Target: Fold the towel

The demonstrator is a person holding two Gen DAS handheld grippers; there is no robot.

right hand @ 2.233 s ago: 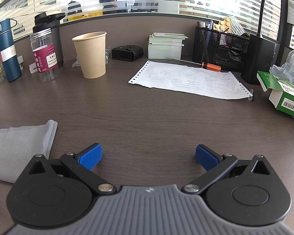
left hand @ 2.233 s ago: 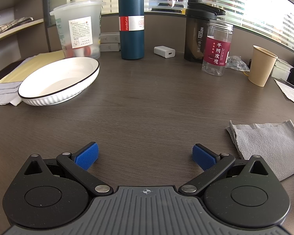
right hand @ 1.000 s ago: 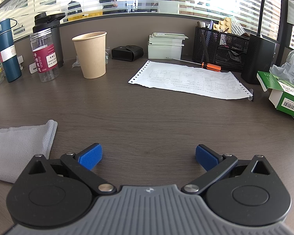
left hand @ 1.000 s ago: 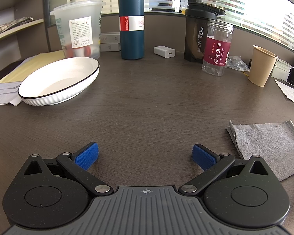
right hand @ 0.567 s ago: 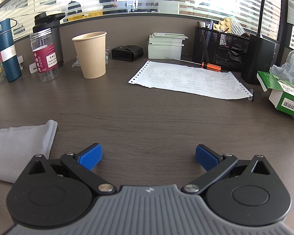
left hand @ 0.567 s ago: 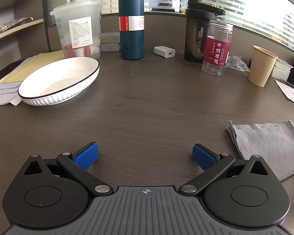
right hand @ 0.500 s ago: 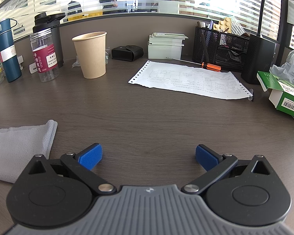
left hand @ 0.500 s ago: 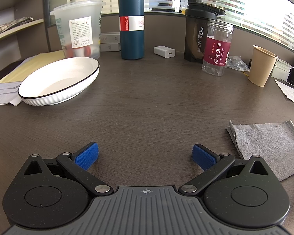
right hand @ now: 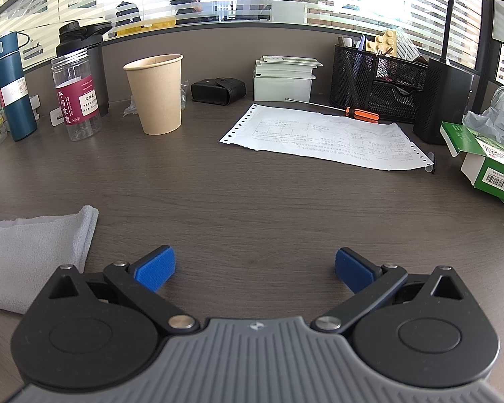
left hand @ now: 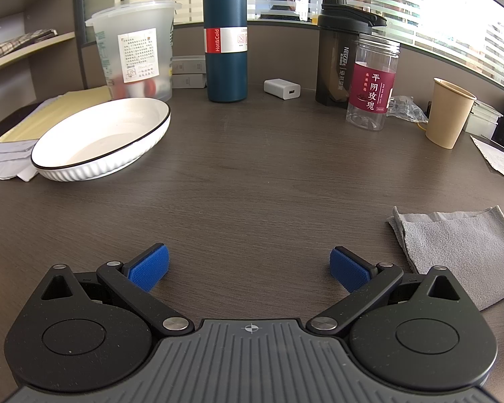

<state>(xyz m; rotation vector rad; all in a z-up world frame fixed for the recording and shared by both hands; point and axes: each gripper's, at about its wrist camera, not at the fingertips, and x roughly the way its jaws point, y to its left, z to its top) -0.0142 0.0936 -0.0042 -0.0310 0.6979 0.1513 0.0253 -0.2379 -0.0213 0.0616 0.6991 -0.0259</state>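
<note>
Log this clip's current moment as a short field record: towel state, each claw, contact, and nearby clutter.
towel: grey towel lies flat on the desk, layered edges showing, between the two claws
left claw: open, holding nothing, towel to its right
right claw: open, holding nothing, towel to its left
contact: neither claw touches the towel
clutter: white dish, paper cup, printed sheet

1. The towel (left hand: 460, 252) runs off the right edge in the left wrist view, and the claw's housing covers its near corner.
2. In the right wrist view, the towel (right hand: 27, 255) is cut by the left edge.
3. The green box (right hand: 487, 164) is cropped at the right edge.
4. The printing on the paper sheet (right hand: 326, 136) is too small to read.
</note>
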